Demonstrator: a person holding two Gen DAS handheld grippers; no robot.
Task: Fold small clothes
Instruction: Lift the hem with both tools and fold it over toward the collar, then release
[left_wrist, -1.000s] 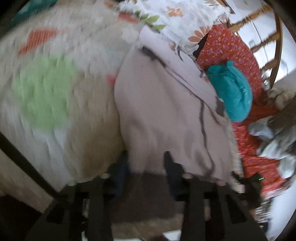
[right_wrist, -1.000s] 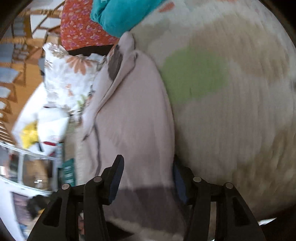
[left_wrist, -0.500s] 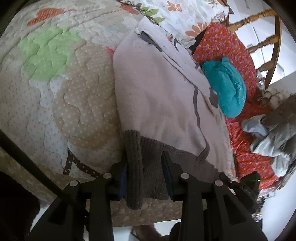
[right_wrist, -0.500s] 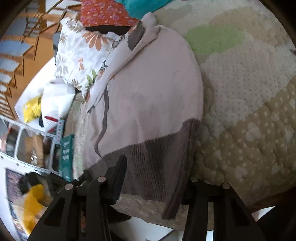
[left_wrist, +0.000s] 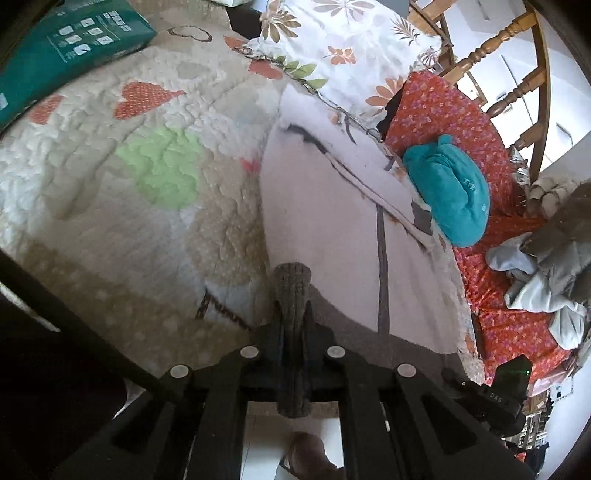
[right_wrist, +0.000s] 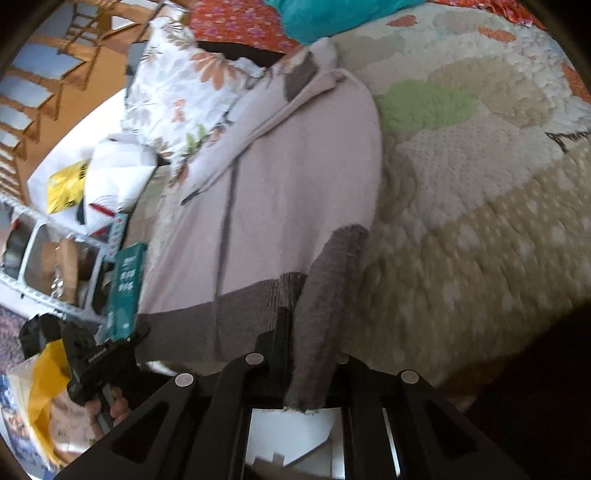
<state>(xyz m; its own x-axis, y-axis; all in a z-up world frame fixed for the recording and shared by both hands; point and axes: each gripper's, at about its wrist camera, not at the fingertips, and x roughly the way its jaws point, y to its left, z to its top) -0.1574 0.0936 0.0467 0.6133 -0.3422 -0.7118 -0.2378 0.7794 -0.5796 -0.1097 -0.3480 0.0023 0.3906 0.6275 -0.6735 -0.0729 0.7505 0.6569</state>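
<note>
Pale pink knit sweater (left_wrist: 325, 229) with a grey-brown ribbed hem (right_wrist: 258, 302), lying flat on a quilted bedspread (left_wrist: 110, 192), neckline toward the floral pillow (left_wrist: 343, 48), hem at the near edge of the bed. The left gripper (left_wrist: 293, 325) is pressed together on one hem corner, the ribbing bunched into an upright ridge between its jaws; the right gripper (right_wrist: 310, 354) pinches the opposite hem corner likewise, a strip of ribbing (right_wrist: 332, 280) drawn up from the quilt. Holding both lower corners at once suggests the hem is to be carried up toward the collar as one straight edge, making a crosswise fold. The body of the garment rests on the quilt, which keeps it flat for that fold. Beyond it: a teal bundled garment (left_wrist: 447, 195) on a red floral cover (left_wrist: 509, 321), crumpled grey clothes (left_wrist: 543, 273), a wooden chair (left_wrist: 517, 92). A green carton (left_wrist: 70, 48) bears white icons; its print is illegible.
</note>
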